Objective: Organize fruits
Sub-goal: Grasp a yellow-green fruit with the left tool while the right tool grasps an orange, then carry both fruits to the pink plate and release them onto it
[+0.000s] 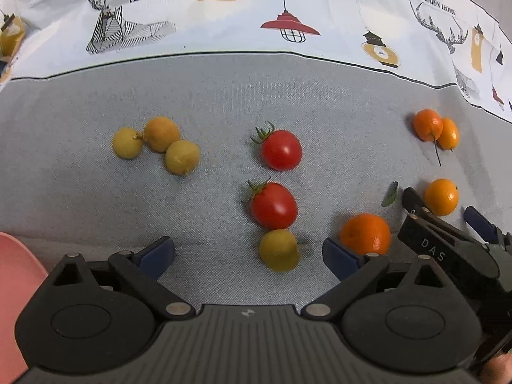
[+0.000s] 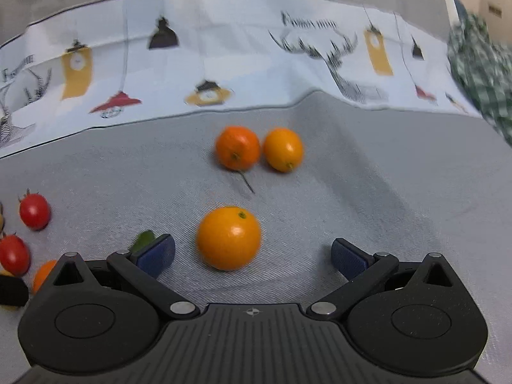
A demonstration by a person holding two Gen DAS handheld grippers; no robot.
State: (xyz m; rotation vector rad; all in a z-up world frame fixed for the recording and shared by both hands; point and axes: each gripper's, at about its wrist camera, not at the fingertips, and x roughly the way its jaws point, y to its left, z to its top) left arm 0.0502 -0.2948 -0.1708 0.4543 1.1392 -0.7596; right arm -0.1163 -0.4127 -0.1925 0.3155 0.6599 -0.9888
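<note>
My left gripper (image 1: 248, 256) is open, with a yellow-green fruit (image 1: 279, 250) between its fingers. Two red tomatoes (image 1: 281, 149) (image 1: 273, 205) lie ahead of it. Three yellow fruits (image 1: 156, 144) cluster at the far left. An orange (image 1: 364, 233) sits beside the left gripper's right finger. My right gripper (image 2: 252, 256) is open around a round orange (image 2: 228, 238), without touching it. Two more oranges (image 2: 237, 148) (image 2: 283, 149) lie side by side farther ahead. The right gripper also shows in the left wrist view (image 1: 448, 214).
The fruits lie on a grey cloth (image 1: 208, 96) over a white printed tablecloth (image 1: 224, 25). A pink object (image 1: 16, 288) is at the near left. A small green leaf (image 1: 390, 193) lies near the right gripper. A checked cloth (image 2: 480, 73) is at the far right.
</note>
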